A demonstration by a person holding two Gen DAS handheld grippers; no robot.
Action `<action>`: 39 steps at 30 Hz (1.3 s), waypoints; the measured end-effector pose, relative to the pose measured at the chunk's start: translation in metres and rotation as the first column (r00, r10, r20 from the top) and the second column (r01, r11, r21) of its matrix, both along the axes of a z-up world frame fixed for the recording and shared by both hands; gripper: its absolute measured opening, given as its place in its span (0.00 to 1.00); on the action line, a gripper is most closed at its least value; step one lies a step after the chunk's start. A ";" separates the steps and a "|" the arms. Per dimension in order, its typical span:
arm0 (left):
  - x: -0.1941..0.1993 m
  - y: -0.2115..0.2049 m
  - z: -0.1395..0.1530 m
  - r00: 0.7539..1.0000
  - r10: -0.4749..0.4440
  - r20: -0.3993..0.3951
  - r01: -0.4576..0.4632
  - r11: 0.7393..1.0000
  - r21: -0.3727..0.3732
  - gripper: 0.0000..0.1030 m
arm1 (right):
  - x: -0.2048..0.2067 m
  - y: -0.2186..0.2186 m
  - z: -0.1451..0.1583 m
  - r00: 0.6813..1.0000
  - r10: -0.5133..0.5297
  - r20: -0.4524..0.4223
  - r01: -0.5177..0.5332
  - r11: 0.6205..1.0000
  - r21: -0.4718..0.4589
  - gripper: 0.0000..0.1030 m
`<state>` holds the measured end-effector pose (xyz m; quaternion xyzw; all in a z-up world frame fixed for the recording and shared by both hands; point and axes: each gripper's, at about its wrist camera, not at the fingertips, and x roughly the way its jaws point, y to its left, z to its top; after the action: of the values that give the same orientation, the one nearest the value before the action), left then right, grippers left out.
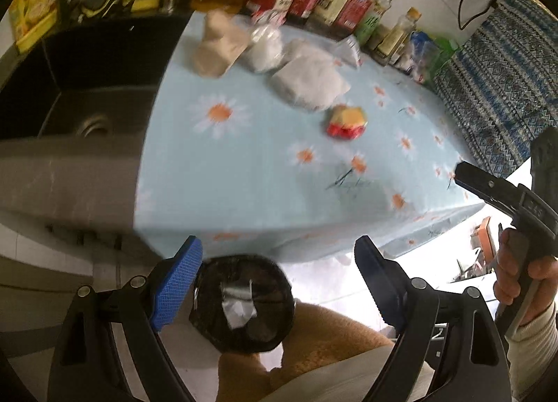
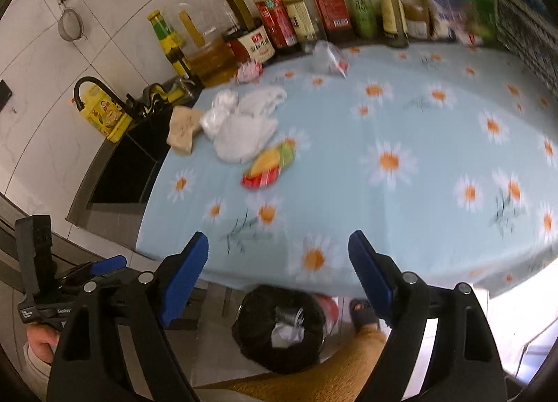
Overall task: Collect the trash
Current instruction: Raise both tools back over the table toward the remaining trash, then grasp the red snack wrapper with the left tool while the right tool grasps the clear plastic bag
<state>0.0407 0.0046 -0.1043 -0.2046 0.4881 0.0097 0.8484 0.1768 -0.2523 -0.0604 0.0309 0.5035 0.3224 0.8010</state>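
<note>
Blue pads on both claws, and both stand wide apart with nothing between them. The left claw [image 1: 279, 283] and right claw [image 2: 279, 269] hang out past the near edge of the surface [image 1: 244, 171], angled down, with the bin [image 1: 240, 304] on the floor right under them. It's got a black liner and some crumpled silvery stuff already inside.

What's left to grab sits ahead of the claws, up on the daisy cloth. Closest is the red and yellow wrapper [image 2: 270, 166]. From the right claw it's ahead and a touch left of center; from the left claw it's ahead and off to the right. So it lies roughly between the two lines of sight, and I'd say either hand could go for it, though it looks a bit more centered for the right one. Its long axis in the right view runs diagonal, low-left to high-right, so the claw would probably want to roll some to bite across the short side.

Beyond the wrapper is a pile of white bags [image 2: 244, 123], then a tan wad [image 2: 183, 129] near the sink [image 1: 87, 88] side. Bottles [image 2: 296, 14] line the far wall; not trash as far as I can tell.

Everything's motion-blurred, so fine detail is a guess.
</note>
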 end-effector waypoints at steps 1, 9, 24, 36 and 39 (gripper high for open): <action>0.008 -0.005 0.004 1.000 -0.002 0.009 0.002 1.000 0.008 0.84 | 0.007 0.000 0.002 1.000 0.009 0.005 -0.009 1.000 0.001 0.80; 0.070 -0.044 0.008 0.999 -0.041 0.020 0.040 0.998 0.038 0.84 | 0.070 -0.001 0.014 0.997 0.071 0.028 -0.072 0.997 0.022 0.80; 0.178 -0.077 -0.033 0.996 -0.005 -0.094 0.014 0.995 0.097 0.84 | 0.167 -0.018 -0.011 0.985 0.174 0.004 -0.174 0.985 0.020 0.80; 0.198 -0.081 -0.046 0.985 0.081 -0.150 -0.064 0.991 0.116 0.80 | 0.243 -0.010 -0.030 0.972 0.234 -0.003 -0.234 0.971 0.038 0.80; 0.199 -0.088 -0.044 0.984 0.090 -0.154 -0.063 0.983 0.171 0.70 | 0.256 -0.001 -0.030 0.967 0.255 0.011 -0.255 0.966 0.037 0.80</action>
<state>0.2402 -0.0836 -0.1487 -0.1508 0.5443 0.0992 0.8192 0.4324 -0.2535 -0.0905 -0.0196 0.4945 0.4325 0.7537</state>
